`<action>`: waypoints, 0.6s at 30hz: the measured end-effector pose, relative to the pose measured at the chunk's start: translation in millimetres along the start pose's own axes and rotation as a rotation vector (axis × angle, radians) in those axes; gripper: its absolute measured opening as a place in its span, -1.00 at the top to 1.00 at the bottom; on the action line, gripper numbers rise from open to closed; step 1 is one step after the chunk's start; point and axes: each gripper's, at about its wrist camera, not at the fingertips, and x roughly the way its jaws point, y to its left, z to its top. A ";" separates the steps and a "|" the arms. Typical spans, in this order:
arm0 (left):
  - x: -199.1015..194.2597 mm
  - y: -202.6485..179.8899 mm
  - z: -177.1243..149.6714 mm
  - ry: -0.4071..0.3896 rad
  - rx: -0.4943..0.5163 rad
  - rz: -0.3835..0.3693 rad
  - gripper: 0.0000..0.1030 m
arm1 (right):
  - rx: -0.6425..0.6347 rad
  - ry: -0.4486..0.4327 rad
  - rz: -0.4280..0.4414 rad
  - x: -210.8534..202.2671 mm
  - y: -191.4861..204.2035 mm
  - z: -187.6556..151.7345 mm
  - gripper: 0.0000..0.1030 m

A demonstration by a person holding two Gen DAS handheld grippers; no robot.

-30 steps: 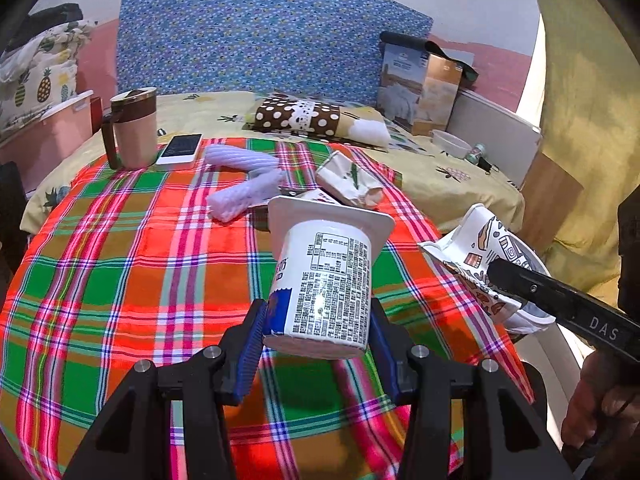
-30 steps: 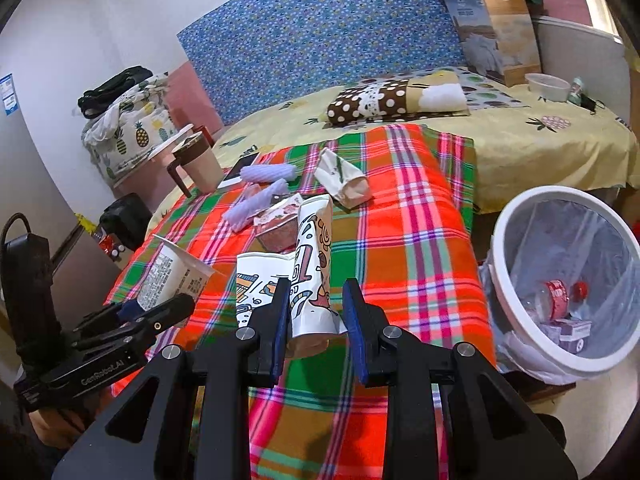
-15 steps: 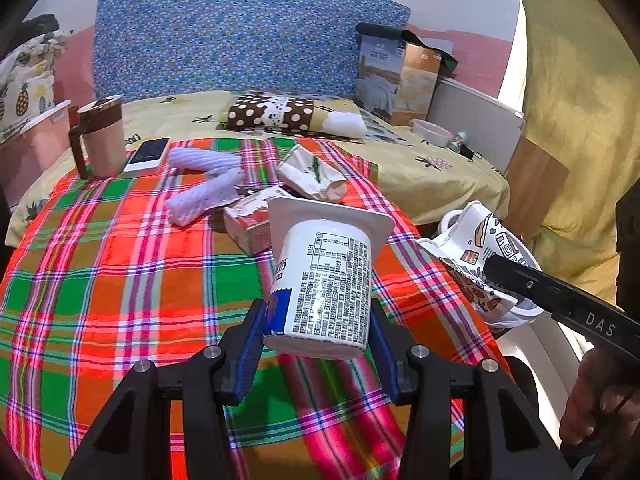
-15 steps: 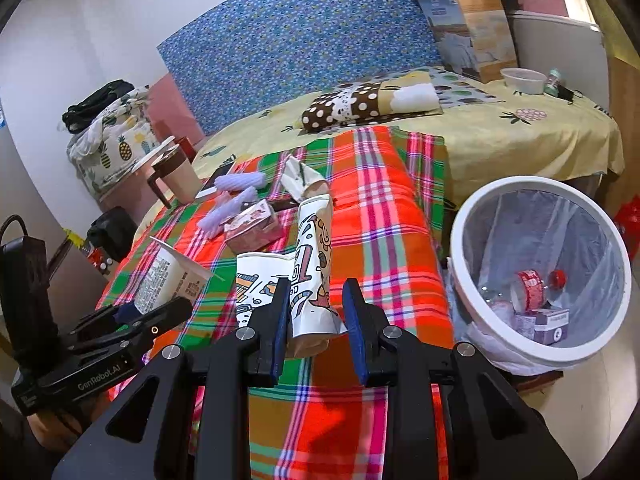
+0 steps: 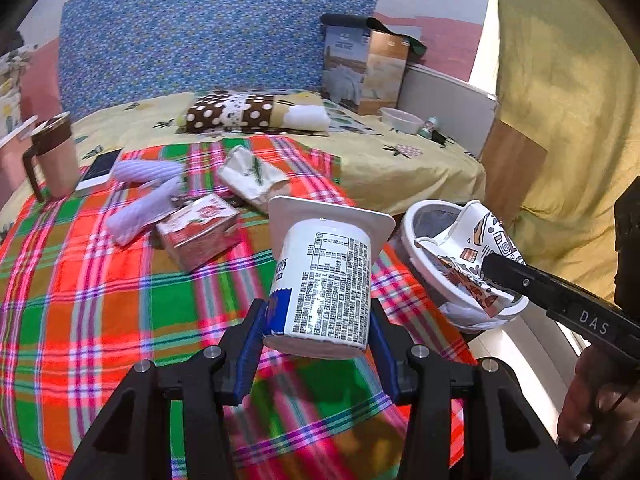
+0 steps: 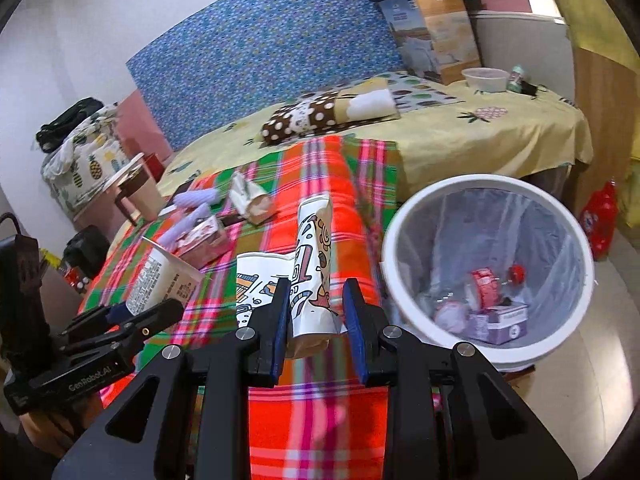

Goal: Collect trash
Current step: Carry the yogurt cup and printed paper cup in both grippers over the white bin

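Beside the plaid-covered bed [image 6: 352, 200], white bin [image 6: 404, 216] holds a bottle [image 6: 486, 284], small box [image 6: 500, 320], perhaps more | left gripper [image 5: 318, 334] clamps yogurt cup [image 5: 324, 280] | right gripper [image 6: 316, 312] pinches crushed paper cup [image 6: 310, 264], both angled downward.

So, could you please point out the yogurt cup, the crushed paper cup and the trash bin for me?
yogurt cup [image 5: 324, 280], left wrist view, on its printed label side.
crushed paper cup [image 6: 314, 264], right wrist view, on its patterned wall.
trash bin [image 6: 404, 224], right wrist view, on its white rim.
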 end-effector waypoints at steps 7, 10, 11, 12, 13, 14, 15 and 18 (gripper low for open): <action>17.3 -31.2 10.8 0.011 0.057 -0.050 0.05 | 0.048 -0.015 -0.053 -8.2 -27.0 -0.2 0.45; 25.7 -46.3 14.8 0.016 0.083 -0.071 0.05 | 0.063 -0.021 -0.072 -10.8 -37.5 0.1 0.45; 29.2 -52.7 16.5 0.017 0.094 -0.080 0.05 | 0.068 -0.024 -0.080 -12.1 -41.0 0.1 0.45; 31.9 -57.3 17.9 0.019 0.103 -0.086 0.05 | 0.073 -0.026 -0.085 -12.9 -44.7 0.1 0.45; 33.5 -59.9 18.8 0.019 0.108 -0.090 0.05 | 0.078 -0.027 -0.091 -13.6 -48.5 0.0 0.45; 36.7 -65.1 20.6 0.020 0.118 -0.097 0.05 | 0.086 -0.029 -0.098 -14.3 -52.9 -0.2 0.45; 39.3 -69.1 22.4 0.021 0.125 -0.102 0.05 | 0.092 -0.030 -0.103 -14.7 -55.8 -0.2 0.45; 49.1 -81.9 25.7 0.027 0.144 -0.119 0.05 | 0.105 -0.030 -0.116 -15.9 -64.5 0.0 0.45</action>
